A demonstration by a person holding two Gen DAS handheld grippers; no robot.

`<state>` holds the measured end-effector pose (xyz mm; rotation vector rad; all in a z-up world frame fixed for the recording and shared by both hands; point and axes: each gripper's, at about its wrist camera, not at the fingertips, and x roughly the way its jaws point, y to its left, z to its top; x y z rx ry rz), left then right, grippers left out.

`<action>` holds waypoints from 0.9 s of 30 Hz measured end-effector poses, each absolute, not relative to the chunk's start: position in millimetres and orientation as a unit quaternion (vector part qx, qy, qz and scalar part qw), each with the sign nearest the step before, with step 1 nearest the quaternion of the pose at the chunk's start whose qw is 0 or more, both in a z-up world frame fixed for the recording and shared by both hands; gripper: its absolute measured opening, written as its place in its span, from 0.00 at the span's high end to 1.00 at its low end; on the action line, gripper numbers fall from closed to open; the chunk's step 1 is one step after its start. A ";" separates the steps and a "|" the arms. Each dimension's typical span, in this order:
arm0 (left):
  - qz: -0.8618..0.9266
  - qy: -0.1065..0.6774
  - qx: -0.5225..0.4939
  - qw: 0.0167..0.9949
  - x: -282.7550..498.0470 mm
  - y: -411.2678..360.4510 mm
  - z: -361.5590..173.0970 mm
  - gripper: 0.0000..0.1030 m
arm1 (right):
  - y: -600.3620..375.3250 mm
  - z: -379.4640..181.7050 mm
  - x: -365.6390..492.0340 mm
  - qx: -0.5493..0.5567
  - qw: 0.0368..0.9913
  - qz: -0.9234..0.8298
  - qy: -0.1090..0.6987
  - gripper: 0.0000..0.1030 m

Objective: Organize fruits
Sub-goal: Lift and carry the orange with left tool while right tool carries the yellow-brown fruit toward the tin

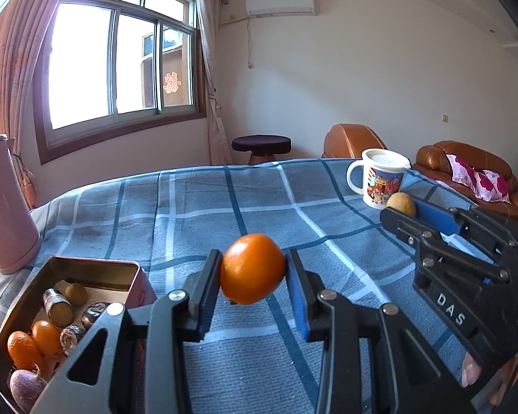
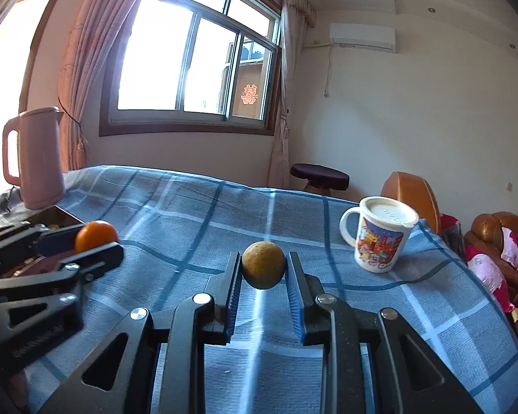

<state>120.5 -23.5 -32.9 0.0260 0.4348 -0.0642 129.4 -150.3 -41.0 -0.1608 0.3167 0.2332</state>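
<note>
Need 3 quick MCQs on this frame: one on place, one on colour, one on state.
1. Where is the metal tin relative to the left hand-held gripper?
A. To its left
B. To its right
C. Behind the mug

2. What colour is the fruit in the right hand-held gripper?
A. Bright orange
B. Yellow-brown
C. Purple

3. What state is the mug in?
A. Tipped over
B. Upright, uncovered
C. Upright, with a lid on

Answers:
1 A: the left wrist view shows the tin at lower left of the fingers.
2 B: the round fruit between the pads is dull yellow-brown; the orange is in the left one.
3 C: it stands on the checked cloth with a white lid on top.
</note>
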 end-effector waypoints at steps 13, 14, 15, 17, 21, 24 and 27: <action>-0.025 0.207 0.003 0.978 111.1 -7.0 -32.1 0.63 | -118.9 -40.5 118.1 -0.069 0.974 0.155 0.149 0.74; -0.025 0.207 0.002 0.978 111.2 -6.9 -32.1 0.63 | -119.8 -40.4 117.9 -0.065 0.974 0.158 0.147 0.74; -0.023 0.208 0.003 0.978 111.7 -7.0 -32.3 0.63 | -120.8 -40.1 117.5 -0.062 0.974 0.161 0.146 0.74; -0.021 0.206 0.005 0.978 110.8 -7.5 -32.4 0.63 | -124.9 -39.4 116.6 -0.050 0.974 0.169 0.142 0.74; -0.014 0.201 0.007 0.979 109.1 -8.3 -32.1 0.63 | -133.3 -38.1 115.4 -0.026 0.974 0.183 0.134 0.74; -0.006 0.197 0.008 0.980 107.4 -8.1 -31.6 0.63 | -132.0 -37.6 113.0 -0.029 0.973 0.187 0.129 0.74; 0.002 0.194 0.007 0.981 106.4 -6.8 -31.1 0.63 | -130.3 -37.5 111.4 -0.032 0.973 0.192 0.125 0.74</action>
